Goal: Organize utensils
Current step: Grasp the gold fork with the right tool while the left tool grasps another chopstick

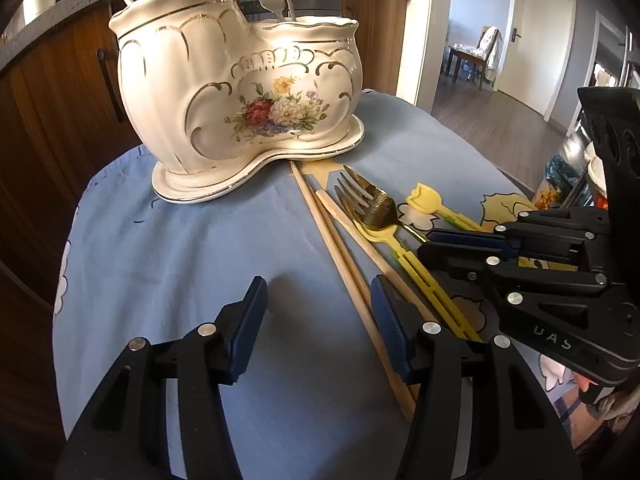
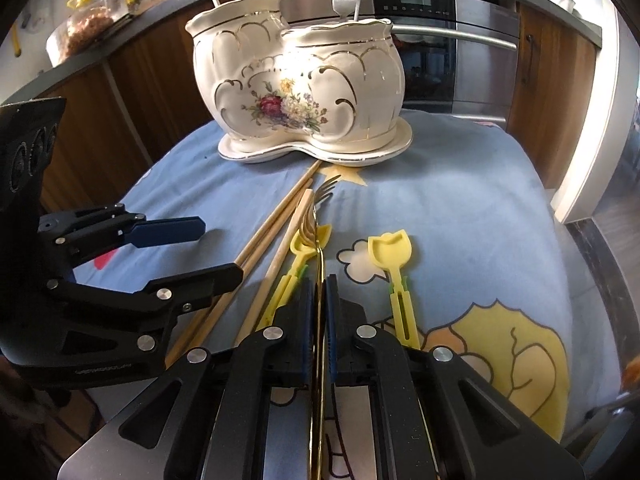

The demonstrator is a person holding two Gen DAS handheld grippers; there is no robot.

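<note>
Cream holder (image 2: pixel 300 92) with gold trim and floral bouquet, gold fork (image 1: pixel 370 204), yellow spoon (image 2: pixel 390 252), blue cartoon-print cloth (image 1: pixel 180 248)

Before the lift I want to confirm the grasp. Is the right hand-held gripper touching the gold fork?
Touching. The right wrist view shows the right hand-held gripper with both blue pads pressed against the gold fork handle, no gap either side.

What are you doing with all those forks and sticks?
A person is tidying utensils into the white flowered holder, using a tool in each hand. The right tool is shut on the gold fork's handle; the fork hasn't gone into the holder yet. The left tool is open above the blue cloth, beside the wooden chopsticks. Two yellow plastic utensils still lie on the cloth.
</note>
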